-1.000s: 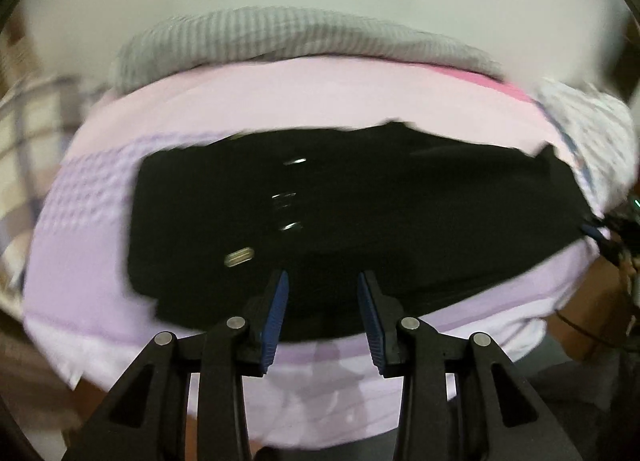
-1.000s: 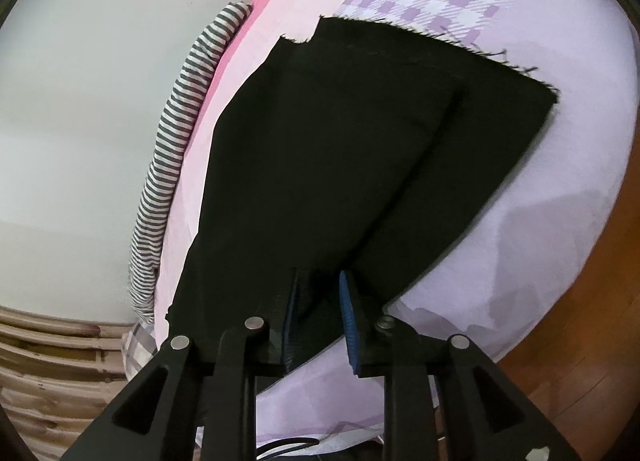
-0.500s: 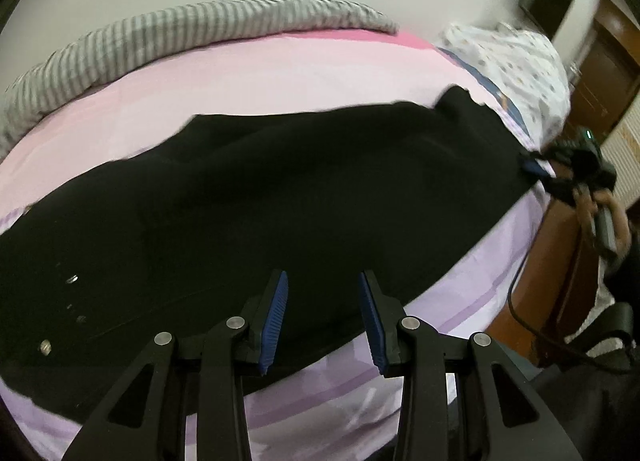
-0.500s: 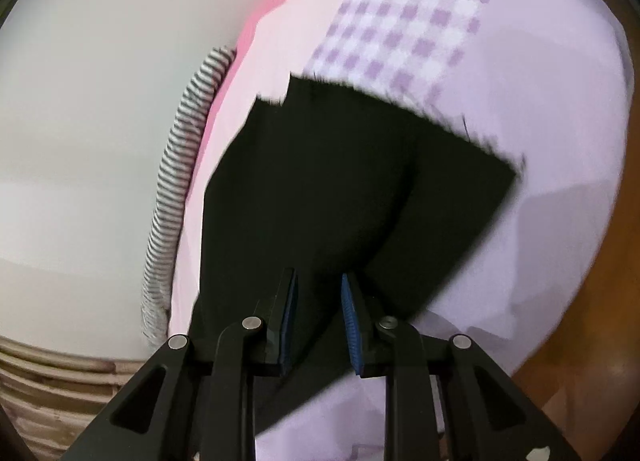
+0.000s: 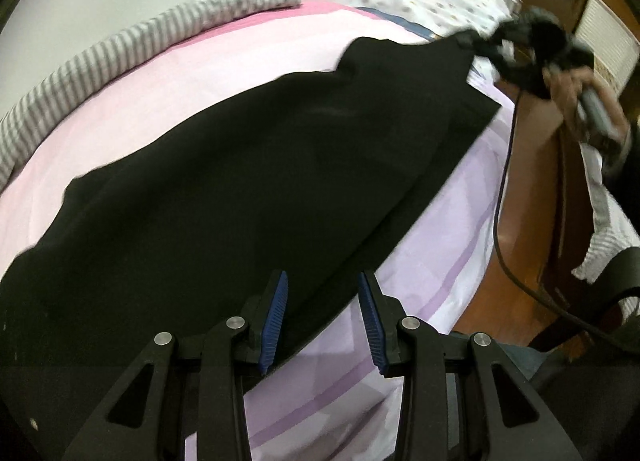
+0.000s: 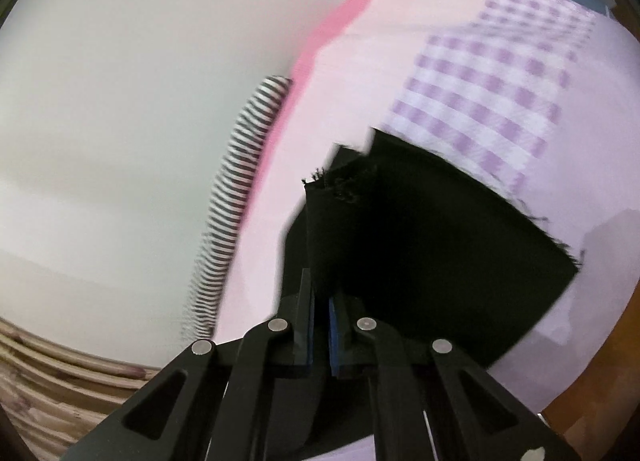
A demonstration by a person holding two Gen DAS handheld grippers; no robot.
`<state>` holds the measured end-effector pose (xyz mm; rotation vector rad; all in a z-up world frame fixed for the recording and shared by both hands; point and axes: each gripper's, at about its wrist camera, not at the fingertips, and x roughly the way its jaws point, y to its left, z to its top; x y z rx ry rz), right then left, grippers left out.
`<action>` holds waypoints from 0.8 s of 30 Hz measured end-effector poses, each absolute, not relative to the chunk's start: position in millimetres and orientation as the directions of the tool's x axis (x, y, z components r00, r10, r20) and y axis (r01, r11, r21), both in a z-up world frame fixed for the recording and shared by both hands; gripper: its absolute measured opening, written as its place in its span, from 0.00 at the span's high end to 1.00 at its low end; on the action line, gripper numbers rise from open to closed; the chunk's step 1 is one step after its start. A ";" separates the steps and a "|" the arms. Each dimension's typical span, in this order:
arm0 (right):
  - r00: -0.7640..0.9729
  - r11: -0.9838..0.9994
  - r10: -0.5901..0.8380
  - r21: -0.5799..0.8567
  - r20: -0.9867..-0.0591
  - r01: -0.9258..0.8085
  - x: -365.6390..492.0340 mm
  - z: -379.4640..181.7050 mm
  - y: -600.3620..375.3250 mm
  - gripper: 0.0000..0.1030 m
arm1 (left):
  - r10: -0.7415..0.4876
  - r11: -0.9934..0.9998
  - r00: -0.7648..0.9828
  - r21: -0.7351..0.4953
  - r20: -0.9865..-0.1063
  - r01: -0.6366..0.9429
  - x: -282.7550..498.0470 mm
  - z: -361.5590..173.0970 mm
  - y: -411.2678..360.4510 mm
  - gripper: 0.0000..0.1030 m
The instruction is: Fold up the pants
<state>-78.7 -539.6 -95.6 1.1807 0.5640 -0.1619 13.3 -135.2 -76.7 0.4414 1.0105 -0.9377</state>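
The long black fabric pants lay across the pink-and-lilac bed sheet. The left gripper angled down over their near edge, jaws apart, empty. The right gripper had clamped their frayed hem, lifted off the sheet.

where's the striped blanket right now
The striped blanket runs along the bed's far edge against the wall, beyond the black pants; upper left in the left wrist view.

the pants run off the left edge; the distant right claw is blurred
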 end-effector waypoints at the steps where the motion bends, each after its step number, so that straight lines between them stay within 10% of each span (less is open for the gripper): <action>1: 0.856 0.395 0.168 0.829 -0.489 0.396 -76.3 -88.0 -537.8 0.94 | -0.459 0.540 0.200 -0.093 -0.866 0.836 12.3 -76.9 -141.2 0.63; 9: 0.869 0.457 0.161 0.816 -0.468 0.355 -61.7 -54.3 -530.8 0.94 | -0.462 0.552 0.235 -0.070 -0.855 0.831 23.3 -77.2 -164.2 0.65; 14: 0.861 0.426 0.145 0.816 -0.488 0.390 -76.4 -65.7 -535.6 0.94 | -0.481 0.548 0.200 -0.115 -0.854 0.829 29.4 -78.4 -163.5 0.90; 24: 0.850 0.404 0.078 0.796 -0.521 0.451 -111.5 -76.9 -549.5 0.94 | -0.493 0.485 0.142 -0.136 -0.858 0.864 15.1 -75.5 -164.5 0.94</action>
